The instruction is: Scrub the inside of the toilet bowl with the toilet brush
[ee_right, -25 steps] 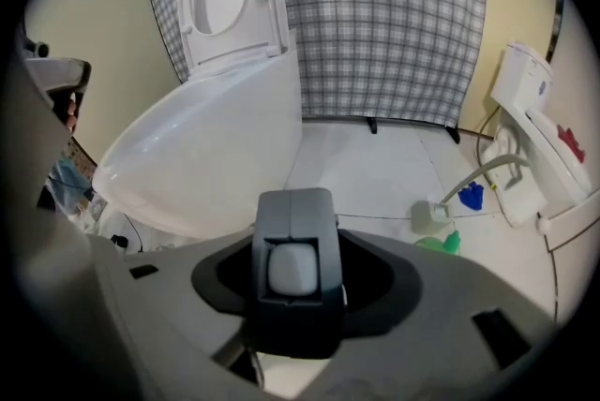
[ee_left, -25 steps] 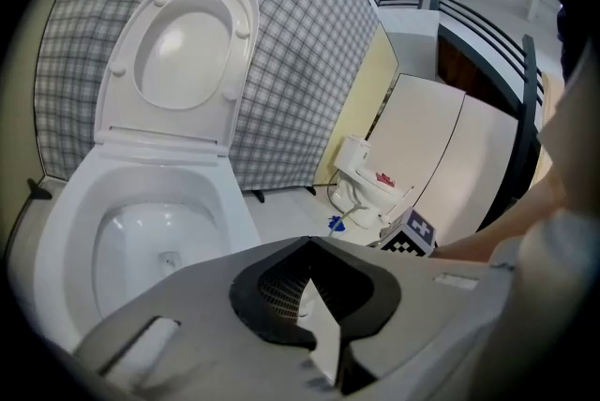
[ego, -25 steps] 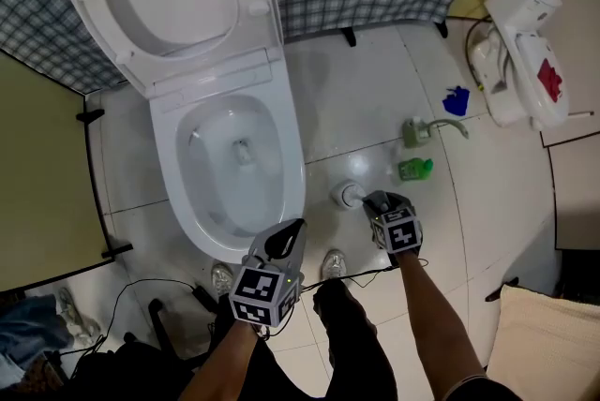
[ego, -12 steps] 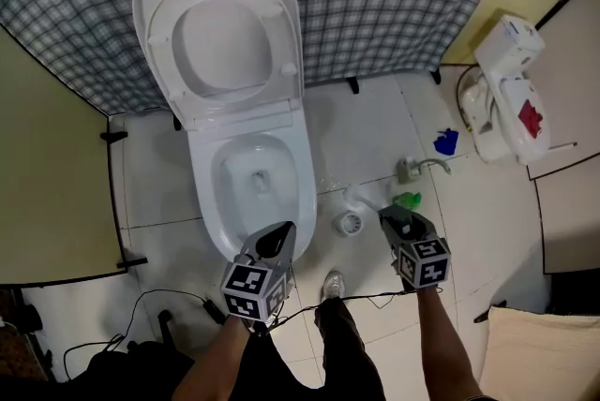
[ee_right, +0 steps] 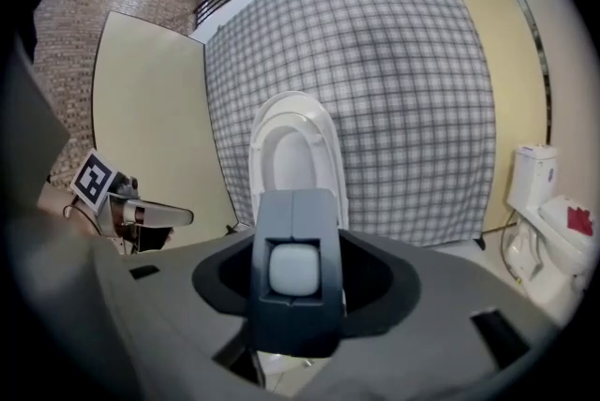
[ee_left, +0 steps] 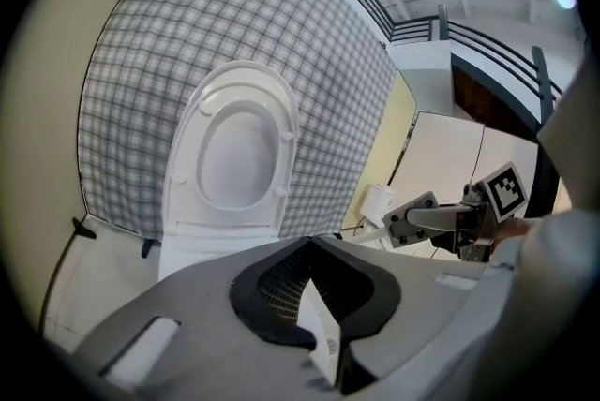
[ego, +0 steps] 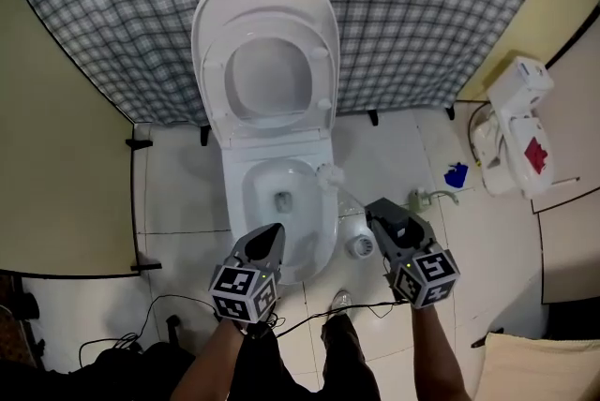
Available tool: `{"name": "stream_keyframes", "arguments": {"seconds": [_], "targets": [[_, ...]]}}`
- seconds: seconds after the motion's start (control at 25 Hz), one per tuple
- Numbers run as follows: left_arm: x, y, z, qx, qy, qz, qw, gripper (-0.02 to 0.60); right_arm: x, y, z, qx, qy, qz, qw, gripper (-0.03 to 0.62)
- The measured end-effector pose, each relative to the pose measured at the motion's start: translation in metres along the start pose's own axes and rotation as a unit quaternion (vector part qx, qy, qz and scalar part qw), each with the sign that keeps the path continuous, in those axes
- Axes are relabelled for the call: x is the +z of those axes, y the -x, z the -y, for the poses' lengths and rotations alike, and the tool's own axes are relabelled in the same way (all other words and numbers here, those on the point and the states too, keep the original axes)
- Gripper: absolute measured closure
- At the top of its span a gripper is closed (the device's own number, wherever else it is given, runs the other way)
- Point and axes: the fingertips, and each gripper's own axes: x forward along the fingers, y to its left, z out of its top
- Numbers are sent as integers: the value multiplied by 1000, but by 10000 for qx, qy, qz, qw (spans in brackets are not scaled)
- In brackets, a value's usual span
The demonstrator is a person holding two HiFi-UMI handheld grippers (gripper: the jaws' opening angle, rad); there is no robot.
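Observation:
The white toilet (ego: 236, 207) stands in the middle of the head view with seat and lid (ego: 272, 71) raised against the plaid wall. My right gripper (ego: 379, 208) is shut on the thin handle of the toilet brush. The white brush head (ego: 328, 174) hangs by the bowl's right rim. In the right gripper view the dark jaws (ee_right: 294, 245) close round the pale handle end, with the toilet (ee_right: 292, 151) straight ahead. My left gripper (ego: 272, 236) hovers over the bowl's near rim, its tips together and nothing in them. It also shows in the right gripper view (ee_right: 178, 217).
The empty brush holder (ego: 360, 245) sits on the tiles right of the bowl. A blue object (ego: 457, 175), a green item (ego: 418, 200) and a second white toilet (ego: 514, 132) lie further right. Cables (ego: 309, 319) and a shoe (ego: 340, 300) are near my feet. Yellow partition (ego: 56, 155) on the left.
My right gripper has lifted the brush out of its holder and carried the head up to the bowl's right rim. Both grippers have risen, and the view has shifted further up the wall.

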Motion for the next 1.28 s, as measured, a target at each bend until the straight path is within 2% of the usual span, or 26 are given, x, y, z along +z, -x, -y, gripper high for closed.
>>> {"name": "stream_keyframes", "arguments": {"seconds": [0.32, 0.56, 0.72, 1.04, 1.28], "targets": [[-7, 12, -54, 407, 117, -91, 9991, 571, -9, -68, -63, 564, 149, -323, 9978, 388], [-32, 1, -86, 583, 281, -274, 9975, 571, -55, -120, -73, 599, 73, -733, 9955, 388], [-52, -10, -94, 505, 448, -321, 9972, 571, -83, -156, -71, 496, 24, -904, 9947, 388], [-79, -36, -122, 460, 555, -342, 9968, 571, -95, -225, -63, 375, -164, -587, 9974, 388], [-82, -34, -136, 430, 495, -341, 9973, 571, -95, -248, -85, 892, -348, -421, 9945, 388]]}}
